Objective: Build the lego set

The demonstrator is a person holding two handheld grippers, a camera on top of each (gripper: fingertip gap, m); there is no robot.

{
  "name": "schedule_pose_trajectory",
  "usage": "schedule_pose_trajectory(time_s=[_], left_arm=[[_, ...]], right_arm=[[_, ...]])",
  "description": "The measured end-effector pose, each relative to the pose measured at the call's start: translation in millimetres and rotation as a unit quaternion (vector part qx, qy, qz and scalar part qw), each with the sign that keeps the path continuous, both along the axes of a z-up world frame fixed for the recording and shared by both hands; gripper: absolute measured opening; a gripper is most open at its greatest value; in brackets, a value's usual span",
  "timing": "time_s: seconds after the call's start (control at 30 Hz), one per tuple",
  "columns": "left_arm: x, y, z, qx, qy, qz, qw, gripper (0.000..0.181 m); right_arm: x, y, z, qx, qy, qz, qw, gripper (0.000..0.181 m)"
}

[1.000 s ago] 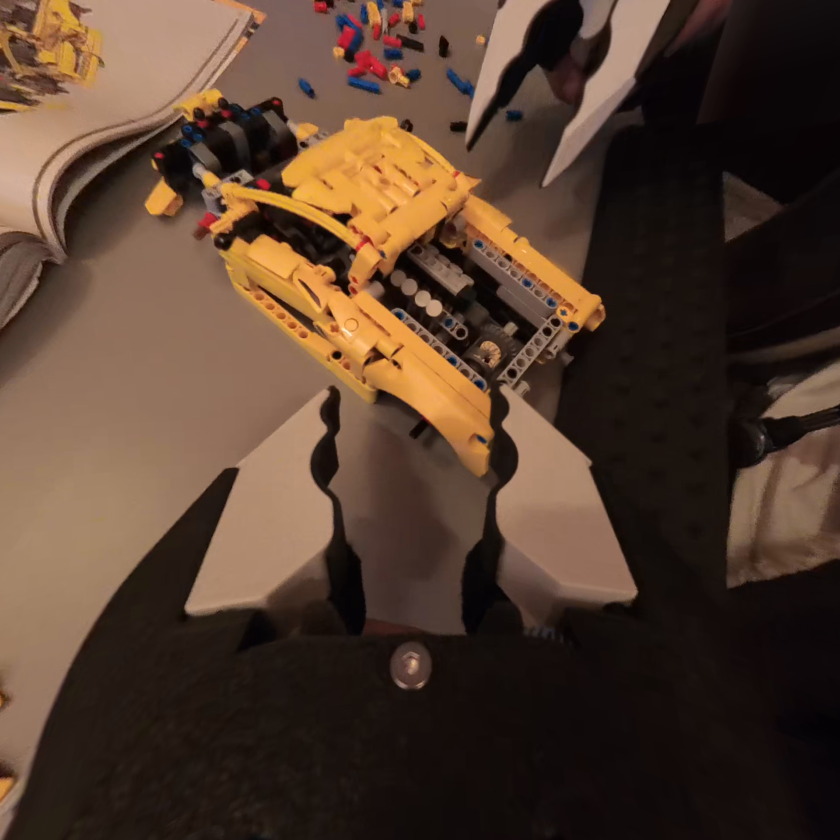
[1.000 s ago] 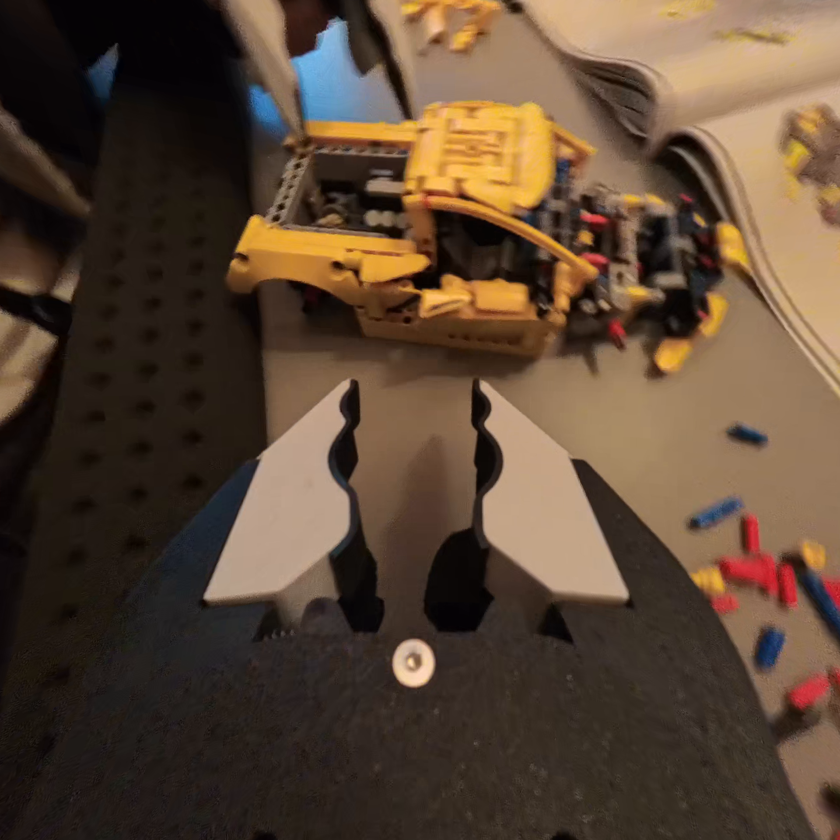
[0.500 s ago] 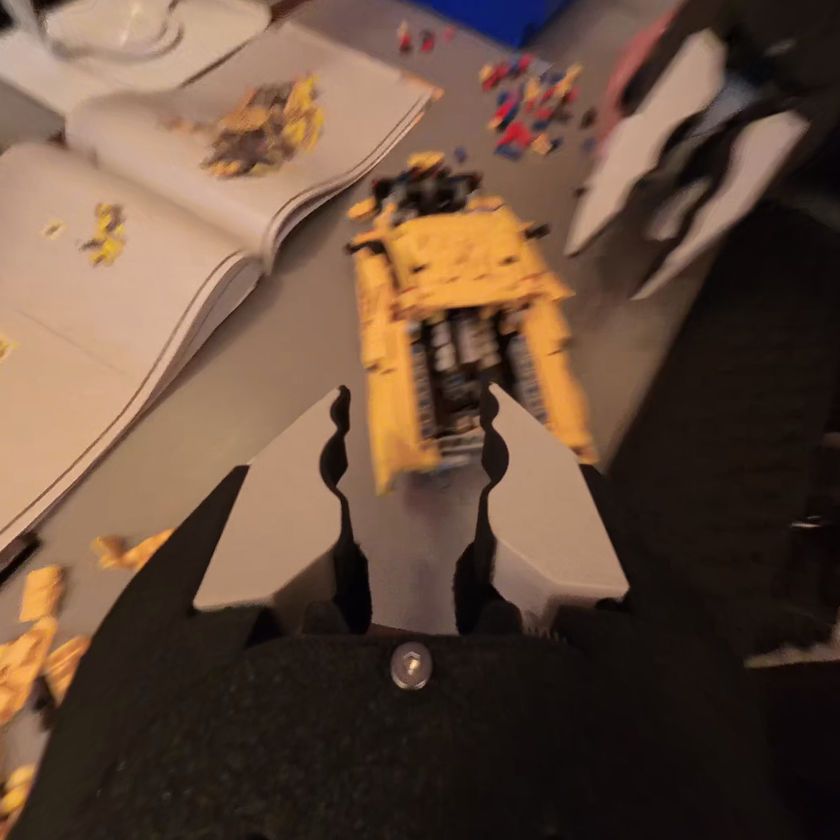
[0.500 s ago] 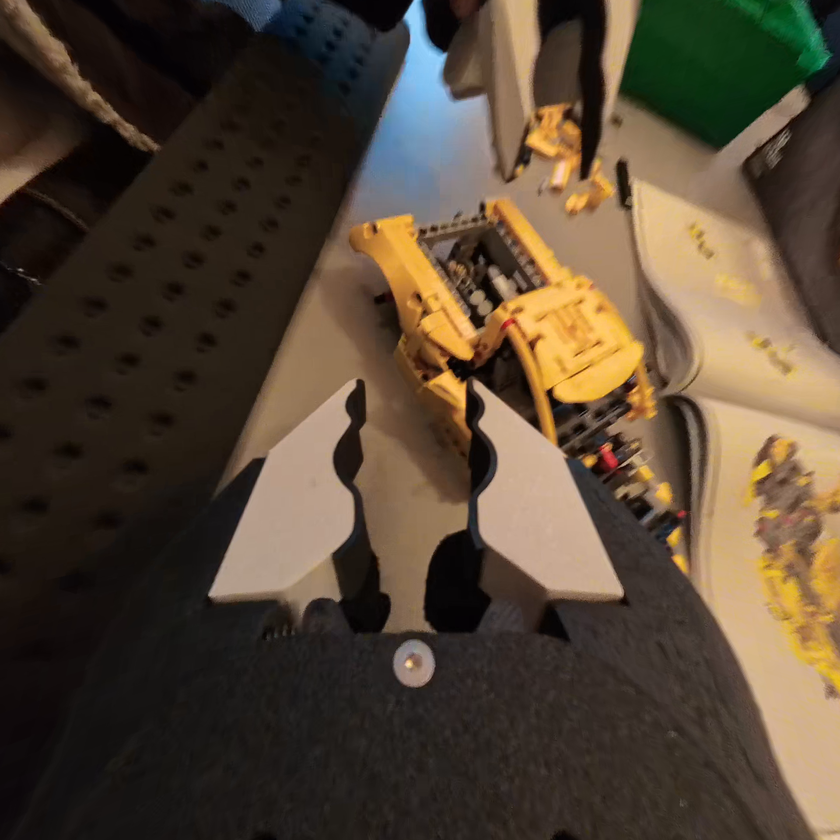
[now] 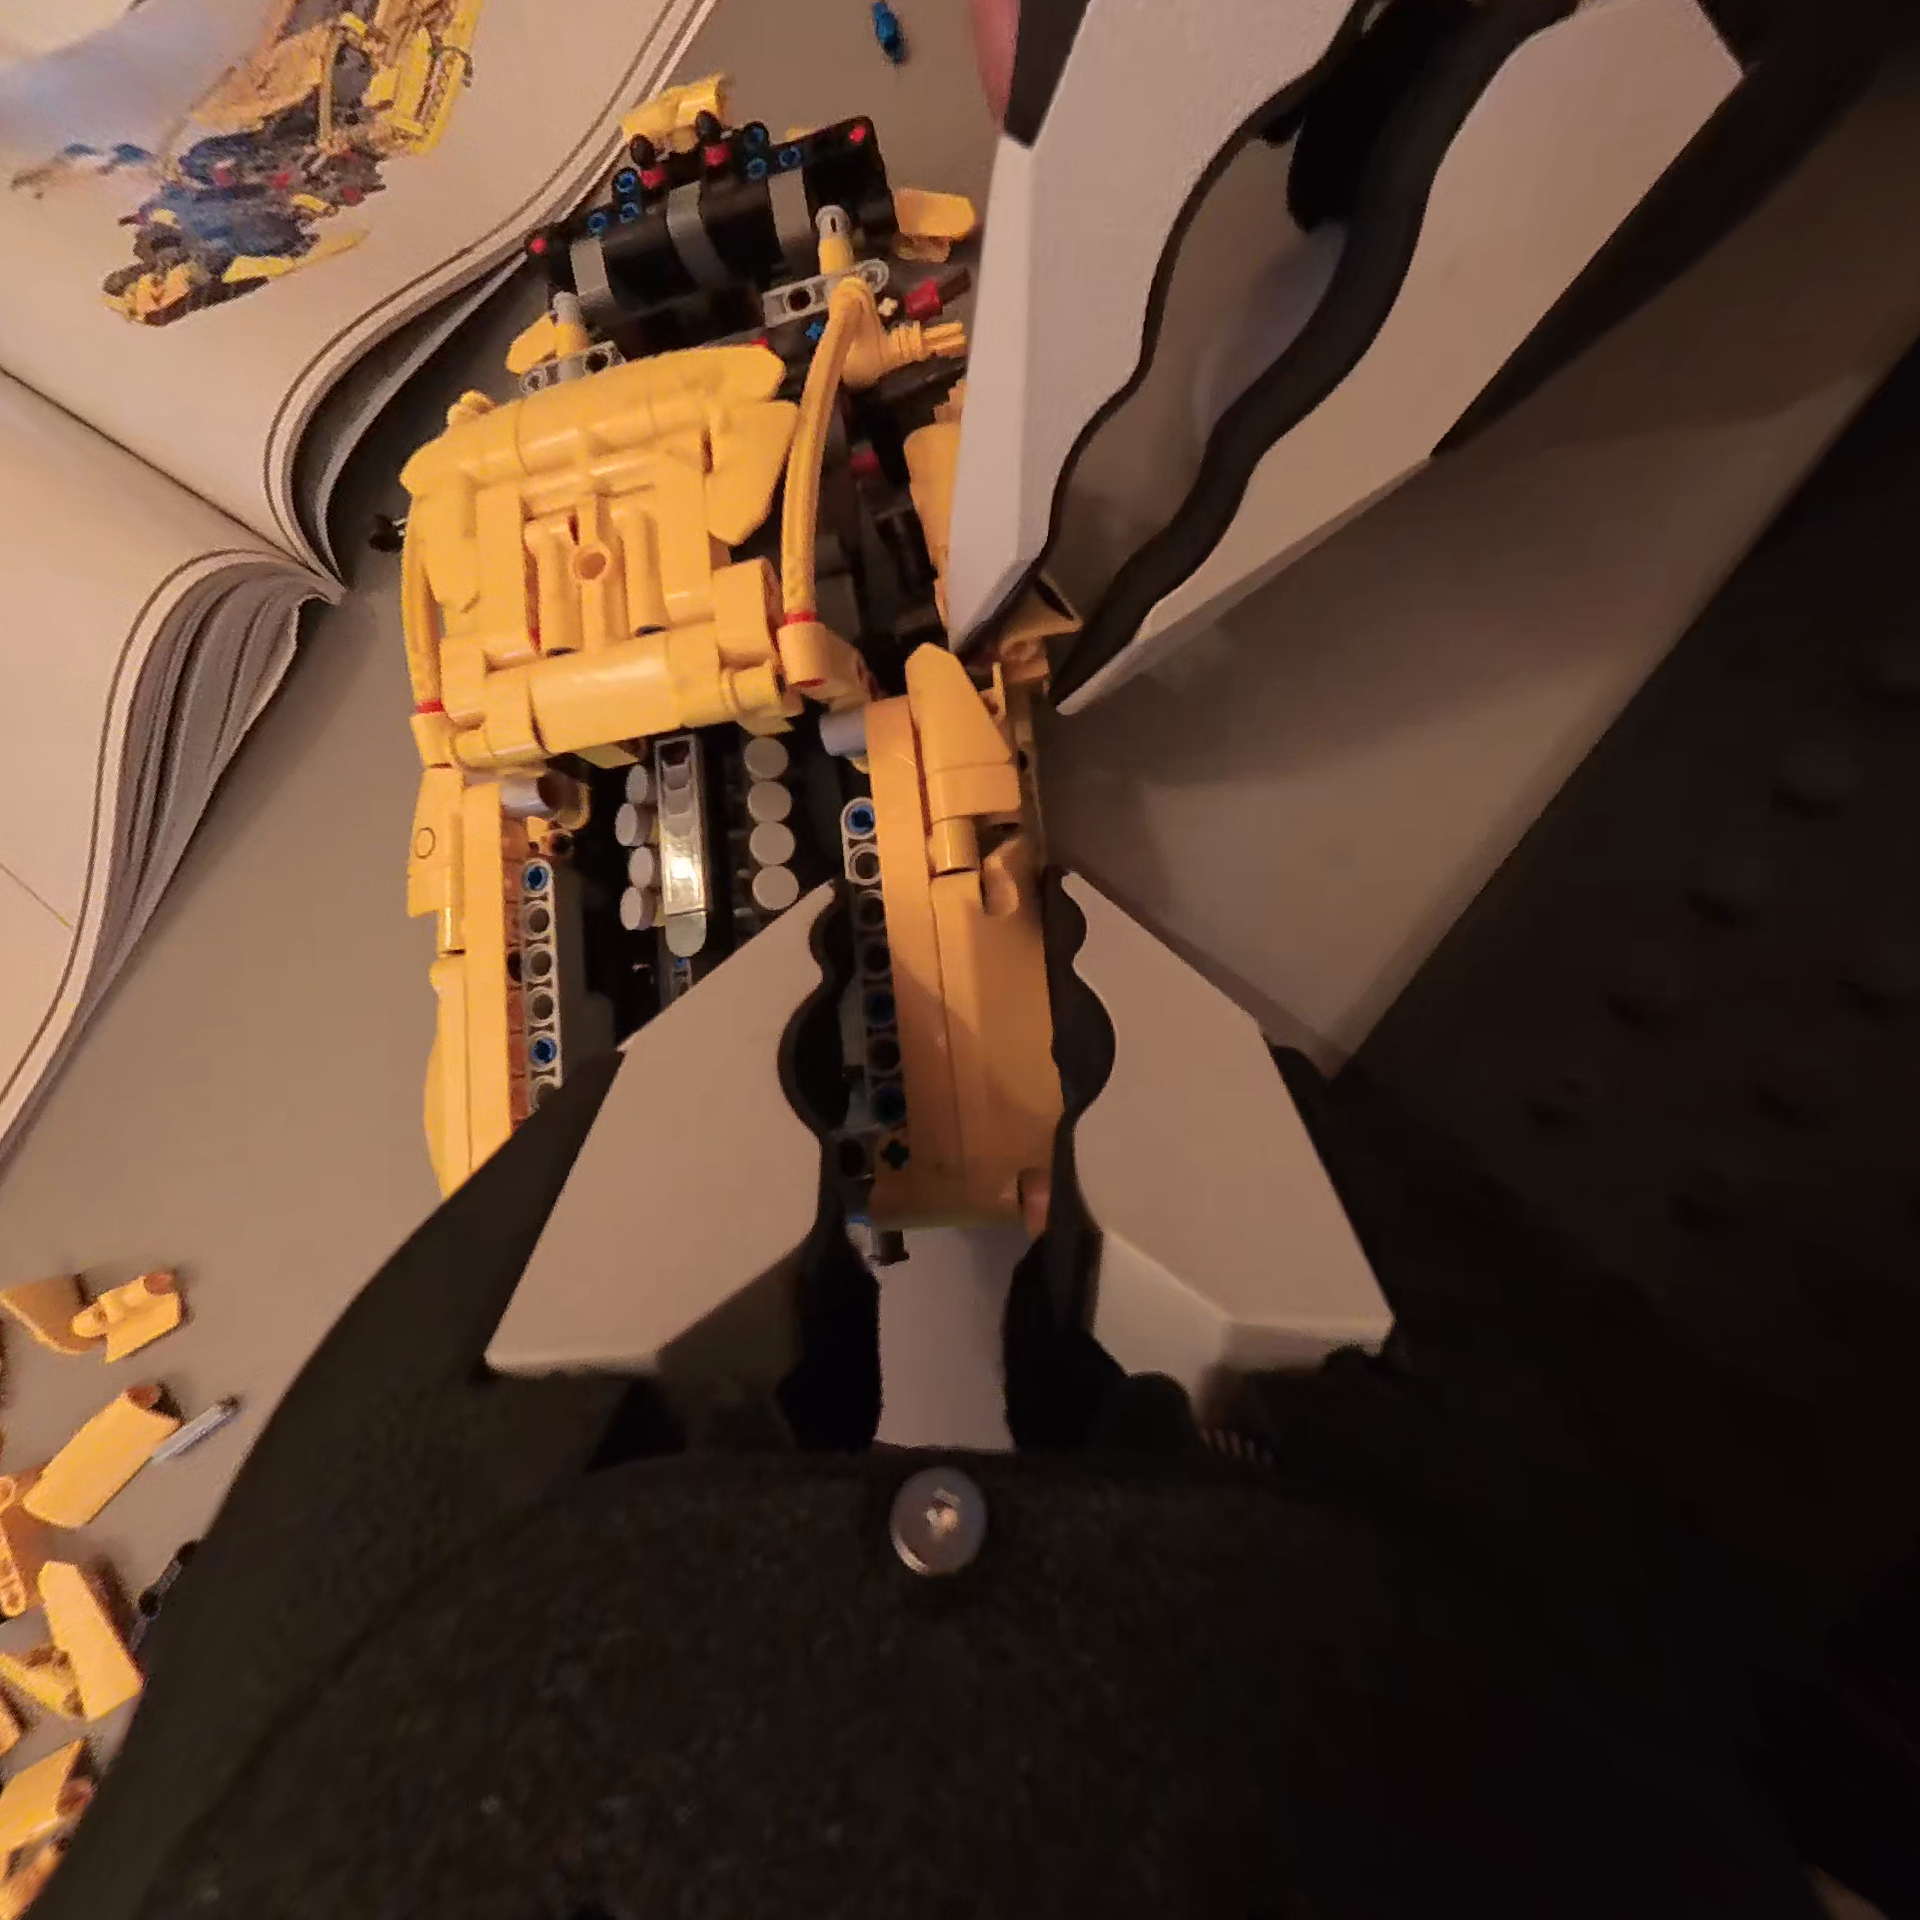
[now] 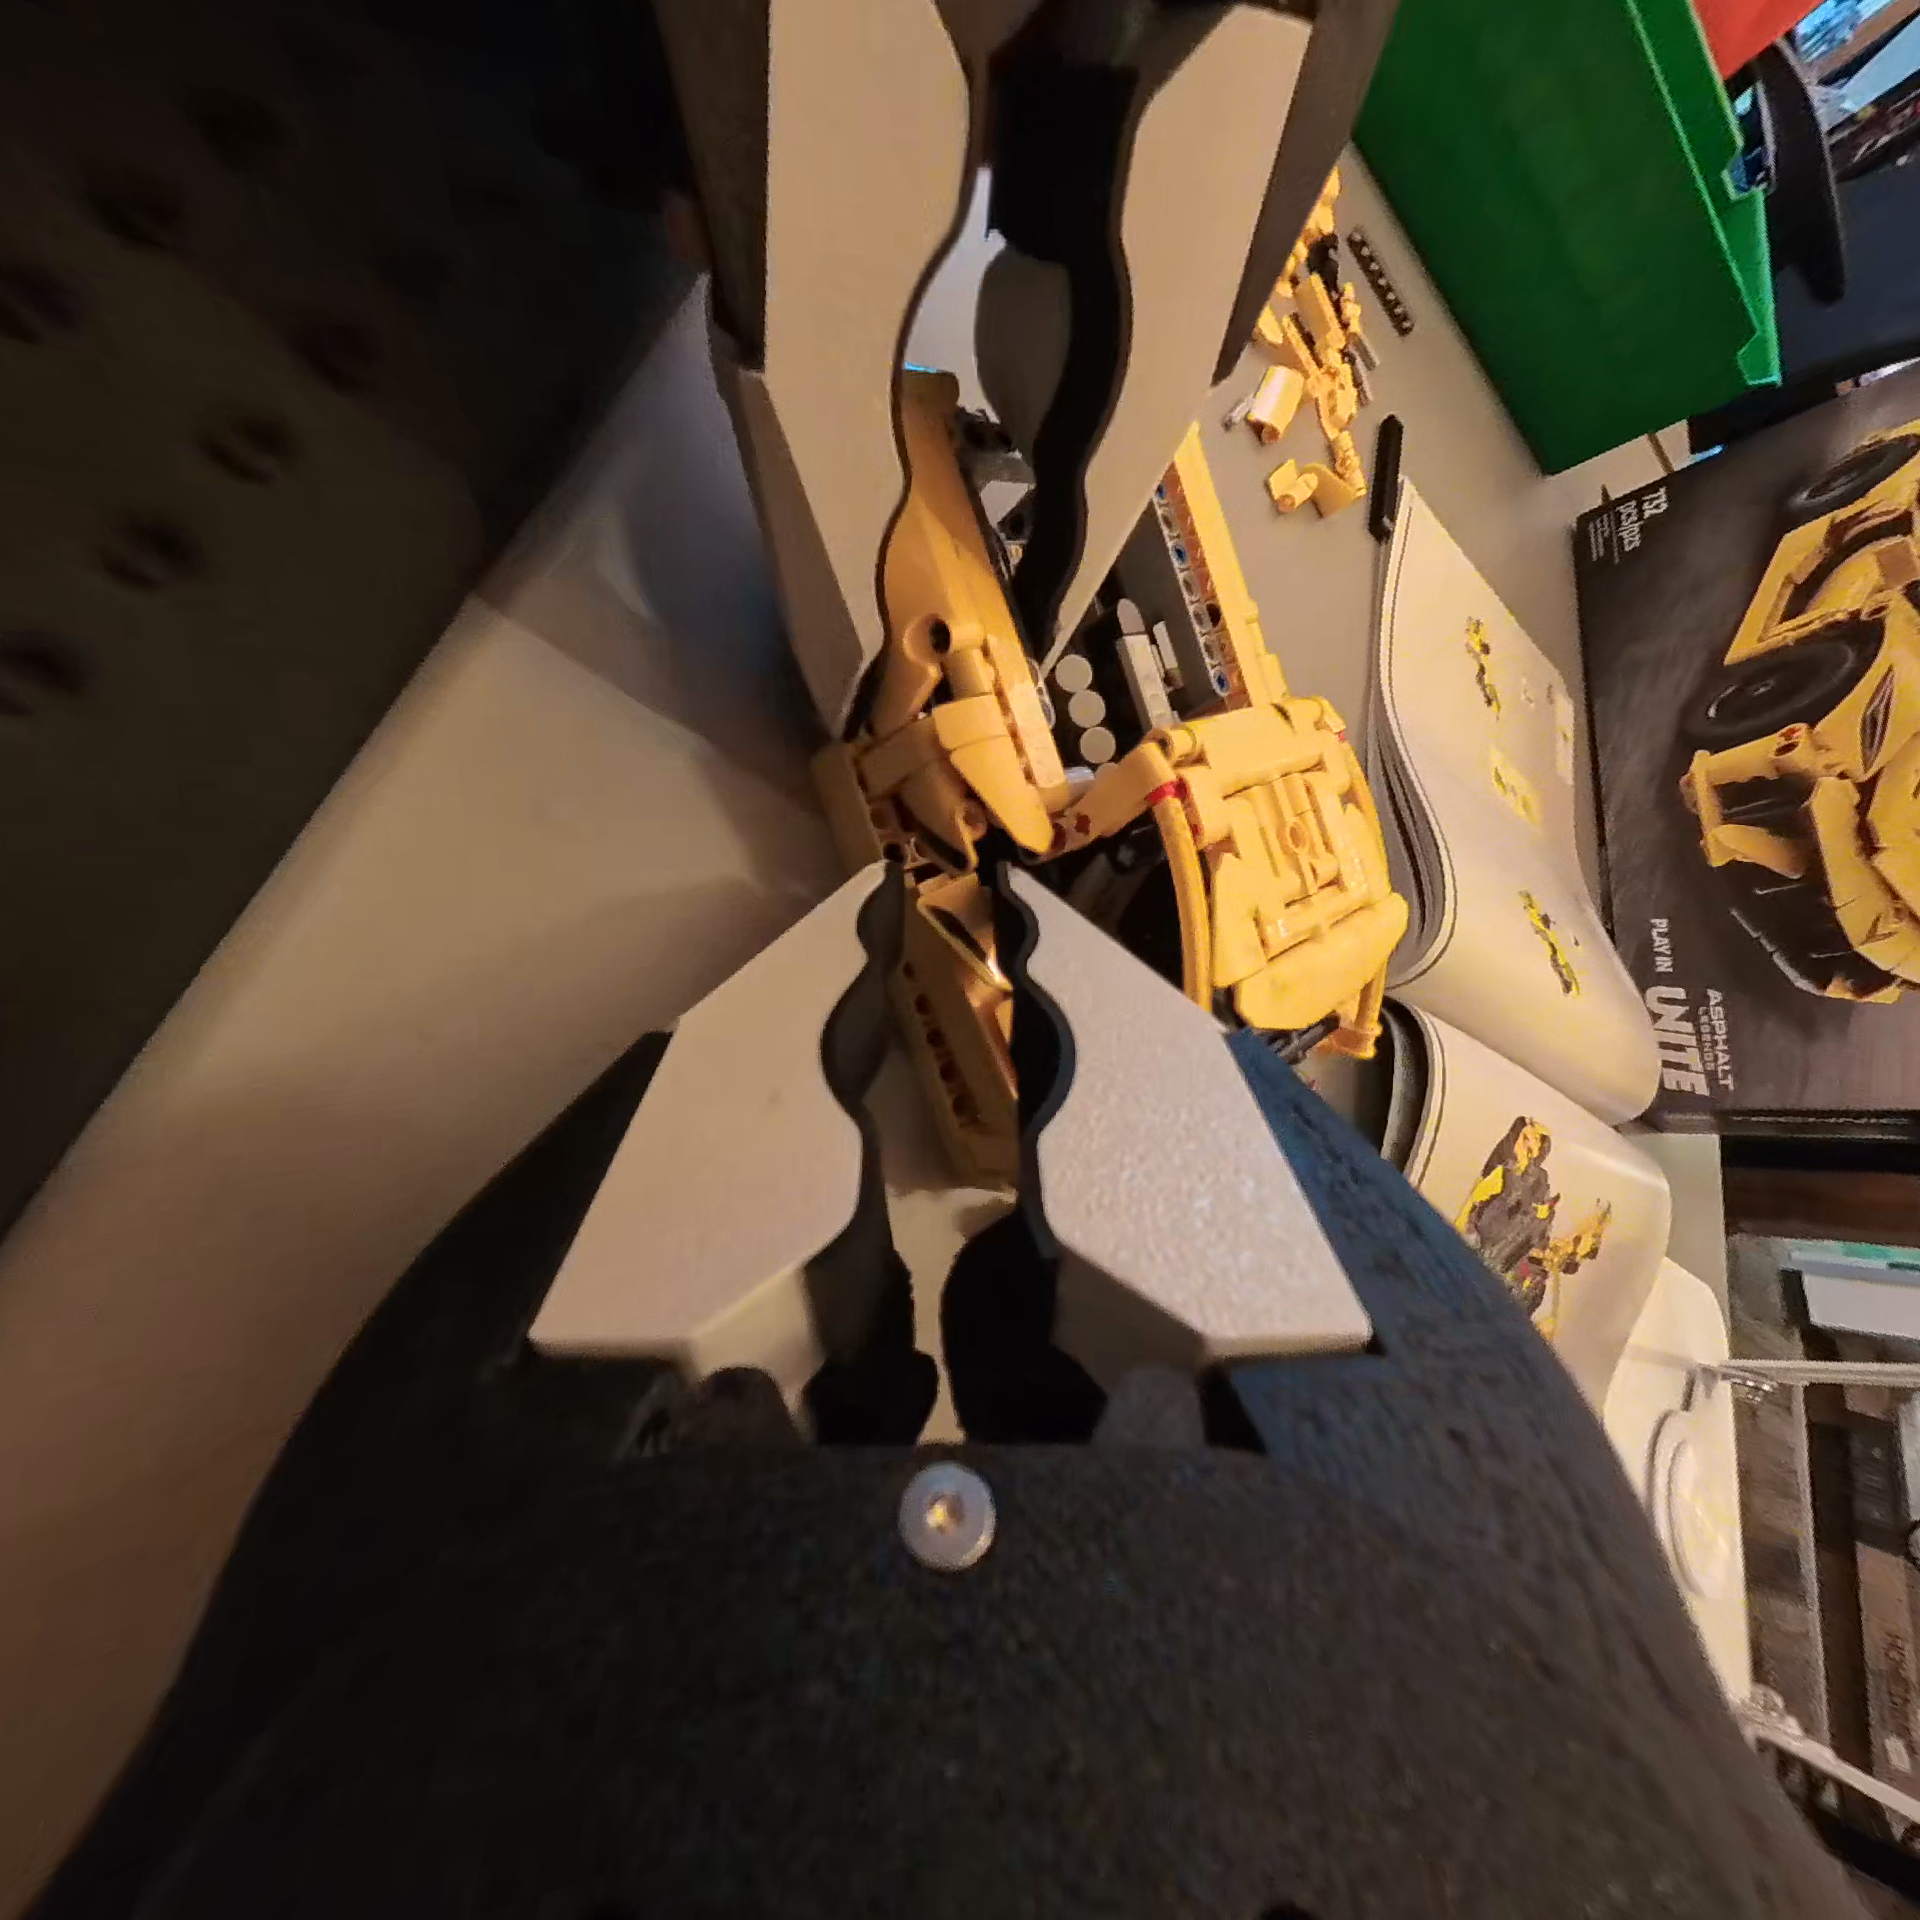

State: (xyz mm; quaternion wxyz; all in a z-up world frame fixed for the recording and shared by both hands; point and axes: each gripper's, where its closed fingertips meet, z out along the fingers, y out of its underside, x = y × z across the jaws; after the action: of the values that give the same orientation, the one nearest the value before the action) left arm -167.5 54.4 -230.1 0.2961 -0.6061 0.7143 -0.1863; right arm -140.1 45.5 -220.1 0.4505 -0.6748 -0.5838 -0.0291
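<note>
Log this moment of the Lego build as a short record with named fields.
model: yellow Lego car, partly built, on the grey table
left gripper: fingers straddle the car's yellow side panel at one end, apparently gripping it
right gripper: fingers close on a yellow side piece farther along the same side
loose parts: yellow pieces at the table's edge near the left gripper
reference: open instruction booklet beside the car
also present: set box and green bin in the right wrist view

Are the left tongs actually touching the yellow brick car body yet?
Touching. In the left wrist view the left tongs straddle the yellow brick car body's side panel, both fingers against it.
</note>
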Motion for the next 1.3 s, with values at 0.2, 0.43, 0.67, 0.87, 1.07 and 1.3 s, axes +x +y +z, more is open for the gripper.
schedule_pose_trajectory(time_s=[0.2, 0.43, 0.67, 0.87, 1.07, 1.3], left_arm=[[-1, 0, -1, 0.007, -0.003, -0.008, 1.000, 0.036], [-1, 0, -1, 0.003, -0.003, -0.012, 1.000, 0.036], [-1, 0, 0, 0.003, -0.005, -0.015, 1.000, 0.036], [-1, 0, 0, 0.005, -0.005, -0.014, 1.000, 0.036], [-1, 0, 0, 0.004, -0.006, -0.015, 1.000, 0.036], [-1, 0, 0, 0.004, -0.005, -0.022, 1.000, 0.036]], right_arm=[[2, 5, 0, -0.030, 0.001, -0.029, 0.999, 0.014], [-1, 5, 0, -0.046, 0.033, -0.031, 0.998, 0.014], [11, -2, 20, -0.001, 0.055, -0.032, 0.998, 0.019], [6, 4, 11, 0.014, 0.032, -0.030, 0.999, 0.011], [5, -2, 15, 0.003, 0.054, -0.023, 0.998, 0.012], [5, 3, 8, -0.006, 0.026, -0.018, 1.000, 0.030]])
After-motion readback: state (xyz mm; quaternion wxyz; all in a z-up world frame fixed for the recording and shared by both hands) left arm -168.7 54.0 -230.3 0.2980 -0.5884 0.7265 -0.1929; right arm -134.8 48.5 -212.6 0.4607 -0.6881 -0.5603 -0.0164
